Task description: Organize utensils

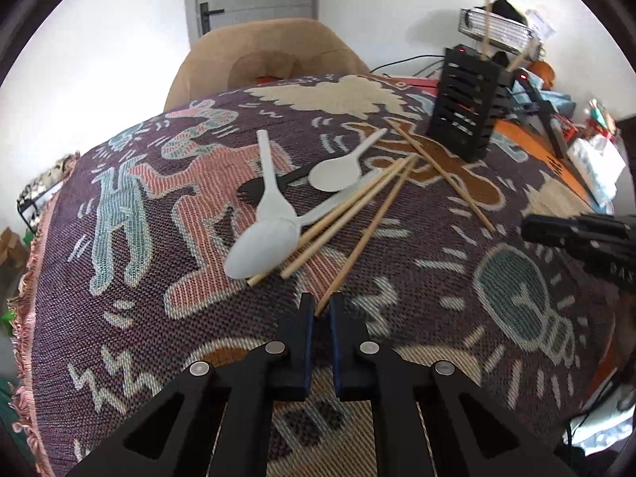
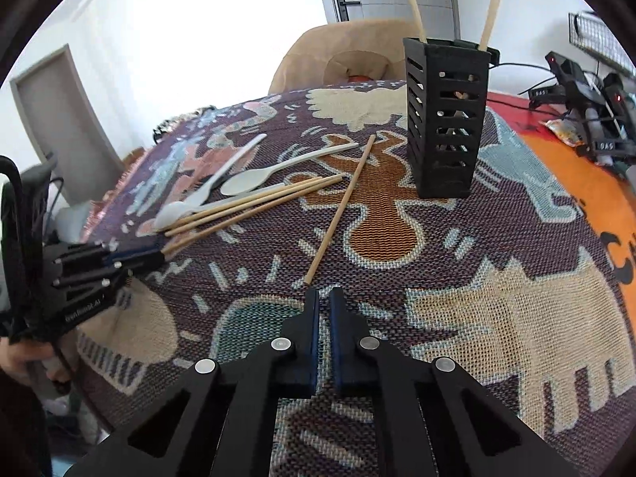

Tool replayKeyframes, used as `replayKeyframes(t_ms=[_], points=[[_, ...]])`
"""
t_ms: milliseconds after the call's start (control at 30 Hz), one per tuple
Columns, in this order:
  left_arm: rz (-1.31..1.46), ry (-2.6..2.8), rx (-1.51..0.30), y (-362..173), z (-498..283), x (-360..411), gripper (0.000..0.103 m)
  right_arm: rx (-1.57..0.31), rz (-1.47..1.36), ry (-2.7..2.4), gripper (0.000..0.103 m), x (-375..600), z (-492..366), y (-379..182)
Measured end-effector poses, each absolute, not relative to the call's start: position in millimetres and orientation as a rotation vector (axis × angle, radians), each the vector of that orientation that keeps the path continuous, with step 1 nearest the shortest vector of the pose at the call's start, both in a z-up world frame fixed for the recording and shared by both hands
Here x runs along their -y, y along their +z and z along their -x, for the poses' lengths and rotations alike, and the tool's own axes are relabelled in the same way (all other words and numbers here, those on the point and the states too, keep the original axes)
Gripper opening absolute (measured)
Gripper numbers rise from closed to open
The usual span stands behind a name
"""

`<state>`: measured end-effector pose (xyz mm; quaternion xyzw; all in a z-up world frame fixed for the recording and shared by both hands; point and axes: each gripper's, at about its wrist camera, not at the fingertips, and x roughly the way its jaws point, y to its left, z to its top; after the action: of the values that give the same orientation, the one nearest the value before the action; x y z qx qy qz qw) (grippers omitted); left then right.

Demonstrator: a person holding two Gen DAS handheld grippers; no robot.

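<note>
Several wooden chopsticks, three pale spoons [image 1: 262, 246] and a black fork [image 1: 274, 185] lie on the patterned cloth [image 1: 119, 318]. My left gripper [image 1: 322, 310] is shut on the near end of one chopstick [image 1: 369, 230]; the same grip shows in the right wrist view [image 2: 159, 256]. A black slotted utensil holder [image 1: 465, 107] stands at the back right with two chopsticks in it; it also shows in the right wrist view [image 2: 445, 119]. My right gripper [image 2: 324, 302] is shut and empty, just short of a lone chopstick [image 2: 342, 206].
A tan chair [image 1: 266, 63] stands behind the table. Black devices with cables [image 2: 588, 99] and clutter [image 1: 588, 147] lie on the orange surface at the right. The cloth's fringe edge [image 1: 28, 298] falls off at the left.
</note>
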<state>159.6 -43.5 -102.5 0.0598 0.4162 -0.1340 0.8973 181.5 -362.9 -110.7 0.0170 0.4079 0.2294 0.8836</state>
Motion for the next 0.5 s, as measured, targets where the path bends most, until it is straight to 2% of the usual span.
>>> replayKeyframes(t_ms=[233, 300, 333, 367, 500], points=[[-0.068, -0.322, -0.786, -74, -140, 45, 0.005, -0.83, -0.077, 0.499, 0.005, 377, -177, -100], [-0.041, -0.325, -0.769, -67, -138, 44, 0.004, -0.837, -0.097, 0.515, 0.012, 374, -180, -99], [-0.029, -0.327, -0.76, -63, -137, 43, 0.004, -0.834, -0.104, 0.517, 0.025, 372, -182, -99], [-0.023, -0.328, -0.751, -60, -136, 42, 0.003, -0.833, -0.106, 0.514, 0.034, 369, -184, -101], [-0.009, -0.313, -0.724, -51, -135, 39, 0.003, -0.861, -0.088, 0.492, 0.035, 354, -195, -111]])
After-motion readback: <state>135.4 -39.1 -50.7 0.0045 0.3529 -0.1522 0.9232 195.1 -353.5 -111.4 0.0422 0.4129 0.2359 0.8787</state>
